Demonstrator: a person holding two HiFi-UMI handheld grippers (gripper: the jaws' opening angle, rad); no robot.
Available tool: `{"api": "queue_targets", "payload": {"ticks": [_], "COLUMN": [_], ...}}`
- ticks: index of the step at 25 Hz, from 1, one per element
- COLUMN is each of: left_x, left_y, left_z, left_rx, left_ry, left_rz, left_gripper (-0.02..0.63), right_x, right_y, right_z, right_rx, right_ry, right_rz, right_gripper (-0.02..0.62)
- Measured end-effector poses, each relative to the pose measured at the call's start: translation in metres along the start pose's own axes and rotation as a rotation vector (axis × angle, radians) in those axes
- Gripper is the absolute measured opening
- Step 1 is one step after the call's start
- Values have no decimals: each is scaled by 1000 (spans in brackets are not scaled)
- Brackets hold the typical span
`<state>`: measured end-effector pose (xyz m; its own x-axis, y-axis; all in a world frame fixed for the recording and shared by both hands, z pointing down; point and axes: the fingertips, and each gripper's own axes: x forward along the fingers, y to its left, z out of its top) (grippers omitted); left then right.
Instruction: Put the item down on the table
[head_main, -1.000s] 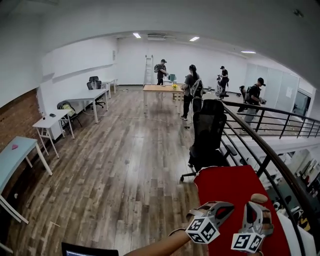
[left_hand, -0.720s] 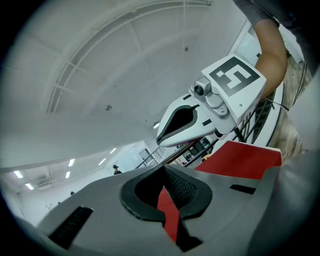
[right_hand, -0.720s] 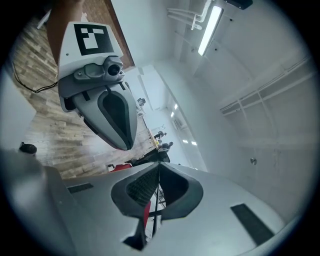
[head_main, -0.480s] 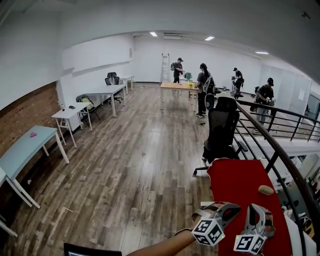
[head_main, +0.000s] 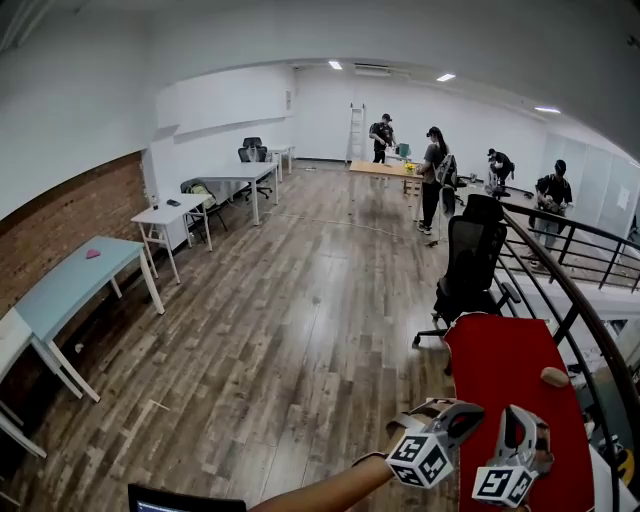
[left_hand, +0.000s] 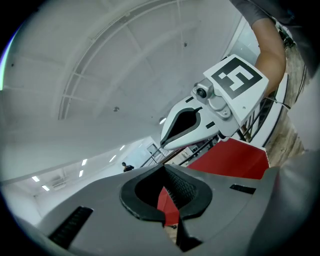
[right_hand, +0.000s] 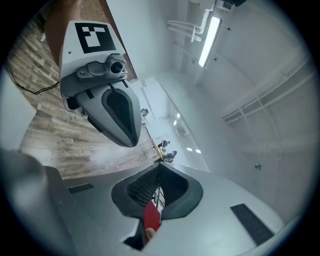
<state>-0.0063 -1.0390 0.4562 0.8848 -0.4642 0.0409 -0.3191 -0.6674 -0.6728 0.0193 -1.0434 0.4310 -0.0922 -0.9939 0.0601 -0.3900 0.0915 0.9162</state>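
Right tool (head_main: 522, 418) backed from item (head_main: 555, 377), closed, empty

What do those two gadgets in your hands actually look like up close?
The left gripper and right gripper are smooth white-and-grey plastic shells. Each has two curved jaws edged in black, with ribbed black pads framing a teardrop-shaped hole. Each carries a white cube printed with black square markers, and a small round lens beside it. No sleeve covers the left forearm.

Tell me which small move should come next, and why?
Probably carry both grippers forward over the red table. The left gripper and the right gripper are shut with nothing between the jaws, and they hover at its near end, short of the tan item lying on it.
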Motion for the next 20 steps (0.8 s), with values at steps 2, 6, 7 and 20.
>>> {"api": "queue_targets", "payload": {"ticks": [2,6,7,20], "left_x": [-30,-91,-104,-213], "left_y": [-1,-5,-8,-37], "left_z": [-4,-2,1,20], "left_rx": [1,-1,2,11], "left_ry": [10,23,21,31], "left_rz": [-3,-1,0,19], "left_gripper": [3,3,3,3], "right_x": [-7,-32,-40,-123], "right_y": [11,30,33,71], "right_z": [24,78,89,167], "right_rx": [0,-13,-19,-46], "right_ry": [-5,-32,-39,-59], "right_rz": [4,2,-1,1], "right_gripper": [4,4,4,3]}}
